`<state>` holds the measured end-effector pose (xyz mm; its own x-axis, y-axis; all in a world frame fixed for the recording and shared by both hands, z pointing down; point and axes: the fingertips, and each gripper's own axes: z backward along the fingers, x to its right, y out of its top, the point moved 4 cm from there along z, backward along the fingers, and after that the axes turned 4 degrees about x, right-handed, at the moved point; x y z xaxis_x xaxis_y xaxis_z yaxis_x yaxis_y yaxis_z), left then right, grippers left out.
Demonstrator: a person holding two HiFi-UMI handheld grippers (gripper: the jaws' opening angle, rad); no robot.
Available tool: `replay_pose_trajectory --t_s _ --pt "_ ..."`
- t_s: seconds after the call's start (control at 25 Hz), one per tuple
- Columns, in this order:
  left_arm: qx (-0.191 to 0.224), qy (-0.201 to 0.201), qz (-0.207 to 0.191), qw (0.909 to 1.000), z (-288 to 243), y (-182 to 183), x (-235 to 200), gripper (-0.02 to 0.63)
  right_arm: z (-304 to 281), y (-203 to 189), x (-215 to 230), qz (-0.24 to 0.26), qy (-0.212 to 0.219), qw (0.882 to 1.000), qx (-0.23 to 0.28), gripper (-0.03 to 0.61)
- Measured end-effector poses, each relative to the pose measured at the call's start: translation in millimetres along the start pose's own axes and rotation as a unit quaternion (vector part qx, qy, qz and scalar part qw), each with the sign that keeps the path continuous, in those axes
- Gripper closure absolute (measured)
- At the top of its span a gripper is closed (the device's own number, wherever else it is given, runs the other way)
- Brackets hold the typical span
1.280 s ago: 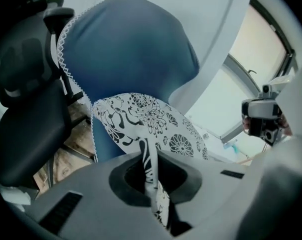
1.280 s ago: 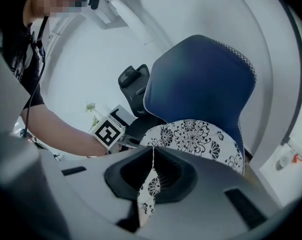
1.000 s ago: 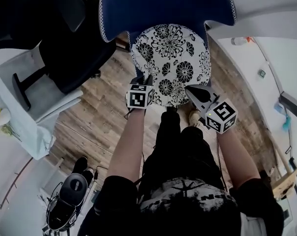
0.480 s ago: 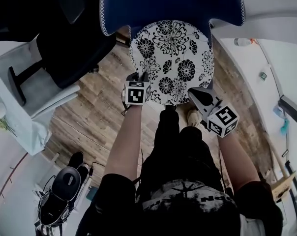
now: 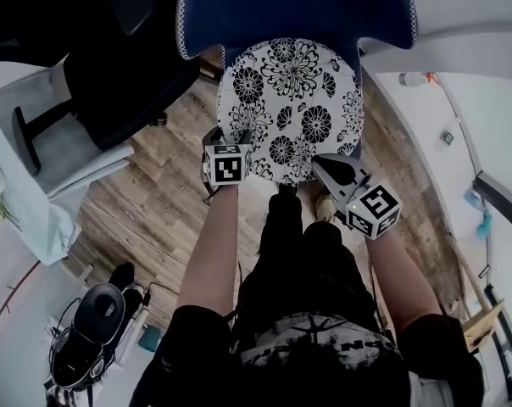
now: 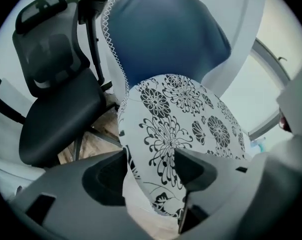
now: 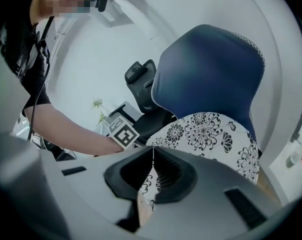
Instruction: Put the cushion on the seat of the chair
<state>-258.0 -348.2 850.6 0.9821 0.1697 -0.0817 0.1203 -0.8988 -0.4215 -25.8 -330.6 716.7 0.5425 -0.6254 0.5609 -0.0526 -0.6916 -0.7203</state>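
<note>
With the cushion (image 5: 290, 108) on the chair (image 5: 298, 7) seat, my left hand-held gripper (image 6: 151, 158) has just opened wide around its rim; my right hand-held gripper (image 7: 152, 156), pinching the edge, should let go next.

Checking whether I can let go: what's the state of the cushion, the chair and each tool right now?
cushion: resting on the seat of the blue chair.
blue chair: upright, seat covered.
left tool: jaws just opened, cushion edge between them, not gripped.
right tool: shut on the cushion's edge.
</note>
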Motion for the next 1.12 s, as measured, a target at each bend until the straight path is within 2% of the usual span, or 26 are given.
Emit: replay_pose_trajectory --t_s 0.24,0.48,0.52,0.6,0.72,0.84,0.96,1.12 --pt "0.016 0.02 0.003 0.9997 23.6 1.5 -5.1 0.33 9.7 9.3 -10.2 0.017 0.006 1.0 0.009 0.558" --pt "0.054 0.003 -0.007 0.9985 63.9 19.3 22.2 0.333 26.1 28.6 -27.2 0.044 0.01 0.999 0.02 0.558" --pt "0.065 -0.004 -0.005 0.9979 73.3 24.2 29.7 0.338 31.1 33.6 -30.9 0.049 0.01 0.999 0.023 0.558" --pt "0.092 -0.019 0.005 0.9955 94.7 34.5 42.9 0.412 42.5 44.5 -39.5 0.059 0.01 0.998 0.027 0.558" --pt "0.142 -0.038 0.032 0.9886 133.3 52.9 56.8 0.528 61.0 63.5 -53.2 0.087 0.009 0.996 0.029 0.558" --pt "0.186 -0.077 0.044 0.9785 173.4 74.8 76.6 0.59 82.0 84.7 -62.6 0.121 0.0 0.992 0.031 0.558" --pt "0.227 -0.117 0.031 0.9663 213.9 97.2 100.7 0.598 103.2 105.7 -71.4 0.142 -0.009 0.989 0.039 0.558" --pt "0.279 -0.144 -0.001 0.9496 264.9 128.6 126.0 0.6 128.7 138.1 -78.4 0.154 -0.025 0.986 0.062 0.558"
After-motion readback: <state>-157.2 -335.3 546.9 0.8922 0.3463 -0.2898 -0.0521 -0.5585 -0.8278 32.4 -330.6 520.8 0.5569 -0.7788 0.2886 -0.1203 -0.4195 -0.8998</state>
